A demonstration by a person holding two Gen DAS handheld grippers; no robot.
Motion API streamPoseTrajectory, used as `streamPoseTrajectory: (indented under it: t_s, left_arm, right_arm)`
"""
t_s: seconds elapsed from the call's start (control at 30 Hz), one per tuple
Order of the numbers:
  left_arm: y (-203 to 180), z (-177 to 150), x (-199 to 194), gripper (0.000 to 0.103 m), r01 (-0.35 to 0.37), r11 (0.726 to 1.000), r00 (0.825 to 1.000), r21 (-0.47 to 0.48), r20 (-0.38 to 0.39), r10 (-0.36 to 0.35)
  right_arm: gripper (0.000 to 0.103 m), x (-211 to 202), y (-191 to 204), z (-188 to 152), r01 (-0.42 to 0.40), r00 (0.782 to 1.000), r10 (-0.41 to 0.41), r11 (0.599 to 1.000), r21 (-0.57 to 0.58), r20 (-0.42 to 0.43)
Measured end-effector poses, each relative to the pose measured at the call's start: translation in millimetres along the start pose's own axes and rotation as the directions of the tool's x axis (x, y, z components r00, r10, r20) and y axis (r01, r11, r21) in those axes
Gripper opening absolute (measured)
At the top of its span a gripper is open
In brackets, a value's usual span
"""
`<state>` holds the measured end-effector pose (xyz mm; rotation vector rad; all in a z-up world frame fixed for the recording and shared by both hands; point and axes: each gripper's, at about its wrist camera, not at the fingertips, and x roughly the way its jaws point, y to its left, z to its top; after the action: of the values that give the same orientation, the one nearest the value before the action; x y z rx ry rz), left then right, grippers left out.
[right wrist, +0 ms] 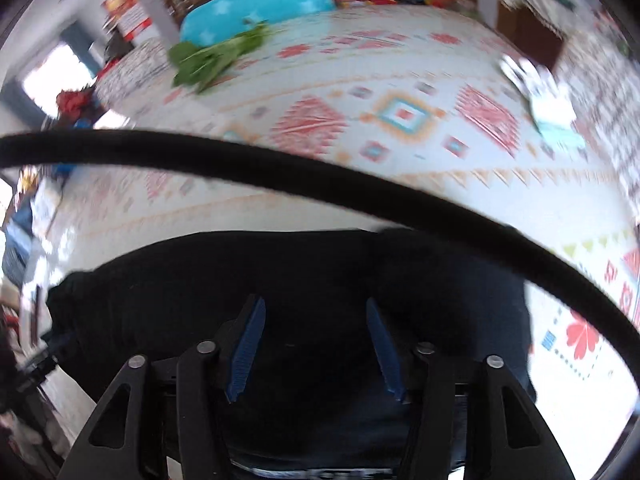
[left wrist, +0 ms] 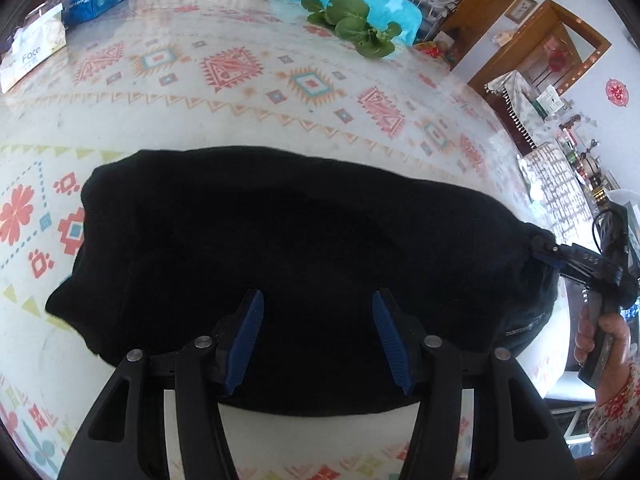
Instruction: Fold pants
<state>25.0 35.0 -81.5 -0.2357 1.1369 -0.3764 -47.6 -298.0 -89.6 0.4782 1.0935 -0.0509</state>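
Black pants lying bunched on patterned worktop, near its front edge. L tongs hovering over pants, jaws standing apart, nothing pinched. R tongs also over pants, jaws apart, empty; view blurred. Black cable crossing above pants. Greens lying well beyond pants, at far edge. Hand gripping R handle, right of pants.

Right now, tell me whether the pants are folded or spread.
Folded: the pants lie on the table as one compact black bundle, no separate legs showing.
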Motion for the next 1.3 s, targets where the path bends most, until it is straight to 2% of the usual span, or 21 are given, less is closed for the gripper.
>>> streamPoseTrajectory:
  t_s: [0.07,0.13,0.2,0.27,0.37,0.5,0.57,0.6,0.67,0.73,0.83,0.93,1.0,1.03,1.1,1.17,1.23,1.3]
  left_arm:
    - [-11.8,0.0,-9.5,0.056,0.005,1.000,1.000,0.023,0.020,-0.005]
    - [-31.4,0.7,-15.3,0.056,0.009,0.998,0.999,0.062,0.033,-0.011]
    - [-49.2,4.9,-13.1,0.056,0.022,0.995,0.999,0.093,0.037,-0.025]
    - [-73.0,7.1,-7.0,0.056,0.033,0.991,0.999,0.131,0.032,-0.037]
    - [-105.5,4.4,1.1,0.056,0.059,0.981,0.998,0.183,0.021,-0.064]
    - [-139.4,-2.0,13.1,0.056,0.071,0.965,0.997,0.253,-0.002,-0.073]
    - [-149.7,-5.7,14.7,0.056,0.070,0.960,0.997,0.272,-0.005,-0.071]
    - [-152.1,-6.7,15.0,0.056,0.073,0.959,0.997,0.274,-0.004,-0.074]
    - [-153.4,-9.6,14.8,0.056,0.070,0.960,0.997,0.270,-0.001,-0.072]
    - [-151.0,-12.2,14.6,0.056,0.063,0.965,0.998,0.256,0.001,-0.065]
    - [-145.7,-14.4,12.1,0.056,0.047,0.971,0.999,0.233,0.014,-0.051]
    - [-136.6,-15.6,10.8,0.056,0.030,0.979,0.999,0.202,0.022,-0.036]
    - [-132.3,-17.3,10.9,0.056,0.013,0.981,0.999,0.193,0.029,-0.018]
    - [-130.1,-19.3,11.2,0.056,-0.003,0.981,0.999,0.193,0.036,-0.004]
    - [-127.6,-22.8,13.4,0.056,-0.035,0.980,0.999,0.197,0.041,0.027]
    - [-123.4,-27.4,18.0,0.056,-0.063,0.978,0.998,0.197,0.040,0.057]
    - [-118.5,-30.2,22.9,0.056,-0.080,0.978,0.997,0.192,0.034,0.075]
    - [-114.2,-32.9,29.7,0.056,-0.107,0.976,0.994,0.188,0.026,0.104]
  right_arm:
    - [0.044,-27.9,-21.6,1.7,-0.092,0.994,0.087,0.993,0.073,0.071]
    - [0.045,-50.8,-35.2,-2.0,-0.080,0.988,0.068,0.993,0.085,0.135]
    - [0.049,-67.6,-51.8,-5.1,-0.001,0.986,-0.016,0.995,0.100,0.165]
    - [0.049,-74.3,-64.1,-14.1,0.038,0.987,-0.052,0.995,0.092,0.155]
    - [0.049,-68.7,-70.6,-29.6,0.024,0.992,-0.032,0.997,0.072,0.118]
    - [0.049,-43.8,-64.2,-38.8,0.056,0.996,-0.058,0.998,0.033,0.067]
    - [0.044,-28.4,-63.2,-38.1,0.106,0.993,-0.106,0.994,0.016,0.043]
    - [0.042,-28.7,-64.0,-38.8,0.104,0.994,-0.105,0.994,0.021,0.043]
    - [0.029,-35.1,-70.4,-39.8,0.083,0.996,-0.084,0.996,0.028,0.044]
    - [0.024,-40.3,-74.7,-43.5,0.092,0.994,-0.092,0.996,0.018,0.050]
    - [0.022,-49.5,-85.8,-50.5,0.103,0.993,-0.105,0.994,0.035,0.050]
    - [0.023,-52.8,-98.3,-57.0,0.151,0.988,-0.154,0.986,0.070,0.032]
    - [0.030,-54.2,-104.9,-56.4,0.138,0.990,-0.141,0.986,0.098,0.019]
    - [0.039,-59.5,-106.6,-56.3,0.131,0.990,-0.135,0.984,0.118,0.027]
    - [0.043,-76.9,-101.1,-56.8,0.103,0.988,-0.116,0.987,0.124,0.100]
    - [0.043,-92.3,-81.2,-57.3,0.116,0.977,-0.127,0.991,0.073,0.172]
    - [0.043,-91.0,-60.0,-59.0,0.087,0.980,-0.086,0.996,0.001,0.179]
    - [0.043,-79.1,-42.4,-60.8,0.083,0.986,-0.073,0.995,-0.059,0.150]
